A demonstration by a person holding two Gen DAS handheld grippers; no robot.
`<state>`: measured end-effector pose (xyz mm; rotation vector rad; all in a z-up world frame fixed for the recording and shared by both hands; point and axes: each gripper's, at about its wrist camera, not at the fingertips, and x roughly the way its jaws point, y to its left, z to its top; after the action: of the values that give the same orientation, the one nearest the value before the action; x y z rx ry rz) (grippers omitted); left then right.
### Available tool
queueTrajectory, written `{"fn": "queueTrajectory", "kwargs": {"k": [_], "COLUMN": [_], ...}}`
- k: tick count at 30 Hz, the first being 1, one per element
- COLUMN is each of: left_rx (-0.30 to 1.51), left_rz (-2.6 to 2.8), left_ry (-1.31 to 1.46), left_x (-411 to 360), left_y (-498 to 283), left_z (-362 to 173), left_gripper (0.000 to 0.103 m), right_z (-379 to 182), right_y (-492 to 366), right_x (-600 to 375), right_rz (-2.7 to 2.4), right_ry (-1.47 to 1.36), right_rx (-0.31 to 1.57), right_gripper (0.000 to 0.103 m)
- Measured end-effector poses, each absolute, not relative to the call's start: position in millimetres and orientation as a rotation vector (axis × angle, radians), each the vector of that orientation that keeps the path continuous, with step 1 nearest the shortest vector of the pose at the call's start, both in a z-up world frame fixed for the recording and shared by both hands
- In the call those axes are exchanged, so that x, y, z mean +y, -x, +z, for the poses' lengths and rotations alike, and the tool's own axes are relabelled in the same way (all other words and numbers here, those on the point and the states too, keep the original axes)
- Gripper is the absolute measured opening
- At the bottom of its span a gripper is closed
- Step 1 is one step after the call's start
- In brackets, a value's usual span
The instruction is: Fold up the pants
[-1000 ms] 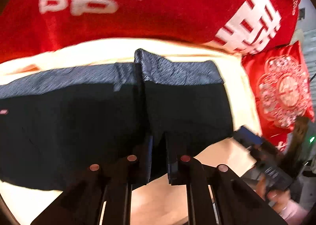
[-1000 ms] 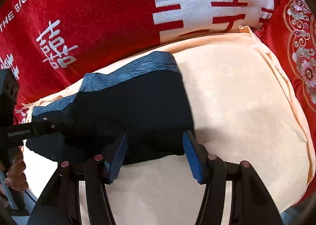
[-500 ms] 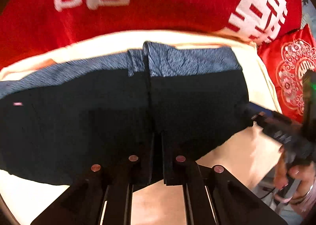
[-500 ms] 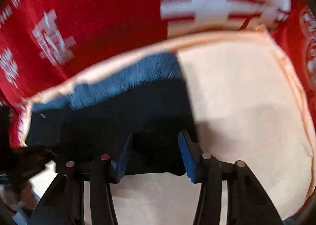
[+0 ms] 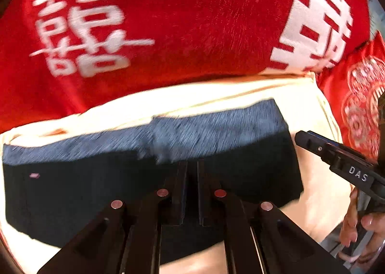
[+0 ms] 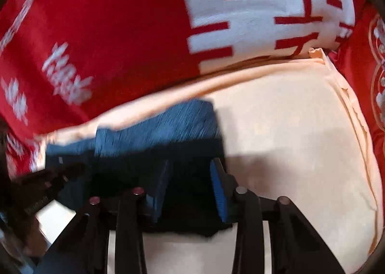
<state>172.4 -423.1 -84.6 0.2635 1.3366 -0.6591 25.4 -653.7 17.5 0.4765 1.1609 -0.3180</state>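
Observation:
Dark pants (image 5: 84, 189) with a blue-grey waistband (image 5: 216, 129) lie spread on a cream cushion (image 5: 312, 206). My left gripper (image 5: 192, 165) points down at their middle, just below the waistband, shut with dark cloth pinched between its fingers. In the right wrist view my right gripper (image 6: 190, 170) hangs over the right end of the pants (image 6: 192, 153). Its blue pads (image 6: 217, 185) are closing with that dark edge between them, and a gap still shows. One finger of the right gripper (image 5: 336, 156) and the hand (image 5: 361, 226) holding it show in the left wrist view.
A red blanket (image 5: 192, 21) with white characters rises behind the cushion. A red embroidered pillow (image 5: 356, 105) stands at the right end. Bare cream cushion (image 6: 300, 141) stretches to the right of the pants. The left gripper's body (image 6: 43, 182) shows dark at the left edge.
The ridge of cloth that rose to my left gripper has flattened and the pants lie wider. My right gripper's jaws have narrowed and slid left over the pants' end.

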Motion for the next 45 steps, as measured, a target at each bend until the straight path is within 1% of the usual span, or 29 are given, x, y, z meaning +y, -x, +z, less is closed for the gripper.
{"fn": "queueTrajectory", "kwargs": {"k": [4,8,10,12,16,22,23,24,25,26,28,34,36,40,42,45], "left_rx": [1.338,1.367,1.362,1.346,1.345,1.343,1.343,1.346,1.349,1.342,1.320,1.340,1.344,1.399,1.410,1.416], "left_rz": [-0.614,-0.585,-0.609,-0.624,-0.602,-0.554,-0.553,-0.547,-0.532,-0.511,-0.489,-0.411,-0.390,-0.331,-0.297,-0.254], "left_ry": [-0.315,-0.304,-0.340,-0.354,-0.321,-0.252,-0.245,-0.235,-0.223,-0.201,-0.166,-0.168,-0.180,-0.160,-0.151,-0.121], "left_x": [-441.3,-423.4,-416.0,-410.5,-394.9,-359.9,-349.1,-342.3,-334.0,-323.8,-306.2,-263.1,-266.6,-240.5,-227.6,-201.8], "left_y": [-179.0,-171.4,-159.2,-151.4,-148.2,-145.2,-144.5,-144.8,-143.9,-142.8,-140.5,-138.3,-133.7,-132.0,-131.8,-133.8], "left_z": [-112.0,-134.5,-134.8,-129.5,-116.6,-99.5,-96.6,-94.8,-93.1,-89.9,-81.9,-80.7,-86.1,-97.9,-100.2,-99.3], "left_gripper": [0.007,0.006,0.006,0.007,0.007,0.007,0.009,0.017,0.053,0.078,0.078,0.078,0.078,0.078,0.078,0.078], "right_z": [5.0,-26.6,-36.0,-33.8,-24.5,-5.0,-1.3,2.8,4.2,5.1,5.0,-11.4,-16.9,-39.1,-53.3,-52.4], "right_y": [-51.1,-63.1,-57.9,-51.6,-41.6,-30.1,-28.5,-28.8,-30.8,-33.5,-40.1,-66.3,-71.6,-85.8,-86.0,-82.0], "right_x": [-667.3,-652.7,-634.9,-620.8,-616.5,-601.7,-596.8,-590.3,-586.6,-581.1,-568.4,-534.4,-523.2,-492.8,-476.7,-455.7], "right_rz": [-0.284,-0.242,-0.235,-0.237,-0.232,-0.239,-0.239,-0.233,-0.223,-0.210,-0.177,-0.109,-0.096,-0.045,-0.046,-0.069], "right_ry": [-0.494,-0.486,-0.419,-0.350,-0.391,-0.354,-0.343,-0.328,-0.319,-0.305,-0.274,-0.270,-0.265,-0.243,-0.200,-0.075], "right_rx": [1.169,1.261,1.283,1.267,1.277,1.283,1.279,1.274,1.273,1.273,1.282,1.313,1.319,1.356,1.400,1.400], "right_gripper": [0.038,0.038,0.038,0.038,0.038,0.038,0.038,0.038,0.038,0.038,0.038,0.038,0.039,0.038,0.044,0.046]}}
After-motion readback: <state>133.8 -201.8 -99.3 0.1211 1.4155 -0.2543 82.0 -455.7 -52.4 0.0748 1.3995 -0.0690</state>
